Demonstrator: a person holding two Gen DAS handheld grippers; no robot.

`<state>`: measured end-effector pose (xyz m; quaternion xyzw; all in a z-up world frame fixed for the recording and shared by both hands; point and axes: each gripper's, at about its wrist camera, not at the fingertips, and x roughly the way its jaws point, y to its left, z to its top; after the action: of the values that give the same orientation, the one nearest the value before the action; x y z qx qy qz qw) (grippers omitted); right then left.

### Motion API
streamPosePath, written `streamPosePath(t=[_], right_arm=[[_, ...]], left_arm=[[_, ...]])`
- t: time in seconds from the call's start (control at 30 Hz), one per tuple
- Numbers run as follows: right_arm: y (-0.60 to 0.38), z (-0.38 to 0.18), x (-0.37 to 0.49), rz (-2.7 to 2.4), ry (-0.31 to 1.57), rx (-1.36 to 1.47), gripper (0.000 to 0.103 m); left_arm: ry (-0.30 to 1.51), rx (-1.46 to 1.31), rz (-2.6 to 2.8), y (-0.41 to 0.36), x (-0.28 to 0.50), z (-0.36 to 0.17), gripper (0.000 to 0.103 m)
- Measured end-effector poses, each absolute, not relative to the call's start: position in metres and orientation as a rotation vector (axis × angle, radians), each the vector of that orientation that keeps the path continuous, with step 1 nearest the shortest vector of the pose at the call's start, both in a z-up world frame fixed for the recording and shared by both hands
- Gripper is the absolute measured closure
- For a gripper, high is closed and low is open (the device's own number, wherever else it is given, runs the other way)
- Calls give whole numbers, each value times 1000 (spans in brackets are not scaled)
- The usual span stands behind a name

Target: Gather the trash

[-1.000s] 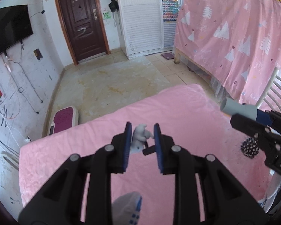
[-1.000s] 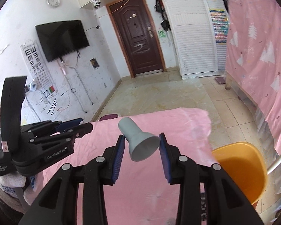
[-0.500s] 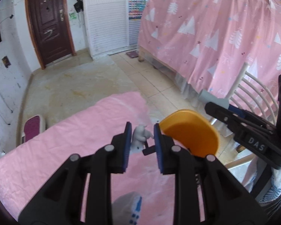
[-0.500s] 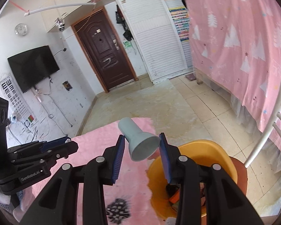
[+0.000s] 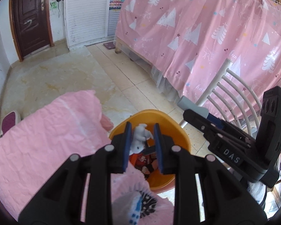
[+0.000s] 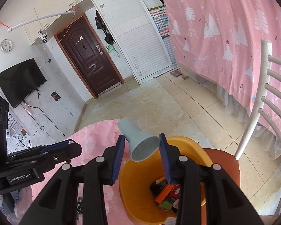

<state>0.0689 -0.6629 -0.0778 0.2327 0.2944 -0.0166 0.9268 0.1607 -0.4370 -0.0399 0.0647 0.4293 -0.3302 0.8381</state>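
Left gripper (image 5: 142,140) — I have it pinching a grey scrap (image 5: 140,137), poised over the orange bin (image 5: 179,131) for the drop.
Right gripper (image 6: 142,155) — clamped on a grey cone (image 6: 138,140), above the bin's near rim.
Bin sits on a chair seat (image 6: 224,157), off the table's corner (image 5: 88,97); open floor (image 5: 75,71) beyond.

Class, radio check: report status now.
Left gripper shut on crumpled tissue. Right gripper shut on grey funnel. Both above orange bin. Nothing blocking.
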Motion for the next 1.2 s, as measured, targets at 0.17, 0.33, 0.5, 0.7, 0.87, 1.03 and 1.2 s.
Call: streamPosePath(t=[0.17, 0.33, 0.5, 0.7, 0.87, 1.03, 1.2], right_arm=[[-667, -85, 68, -48, 610, 491, 76], [-665, -93, 72, -48, 629, 487, 76], [-658, -97, 79, -40, 648, 475, 76], [-651, -95, 86, -56, 654, 447, 53], [-639, -86, 85, -49, 645, 428, 49], [-618, -71, 79, -25, 627, 395, 49], [-590, -50, 69, 3, 604, 352, 41]], left_arm=[[907, 116, -685, -448, 166, -45, 79], [910, 92, -668, -444, 169, -47, 58], [909, 85, -640, -430, 171, -46, 58], [892, 60, -630, -408, 166, -36, 58], [866, 30, -629, -384, 157, -25, 57], [827, 6, -632, -357, 142, -13, 52], [768, -9, -612, -327, 126, 2, 45]])
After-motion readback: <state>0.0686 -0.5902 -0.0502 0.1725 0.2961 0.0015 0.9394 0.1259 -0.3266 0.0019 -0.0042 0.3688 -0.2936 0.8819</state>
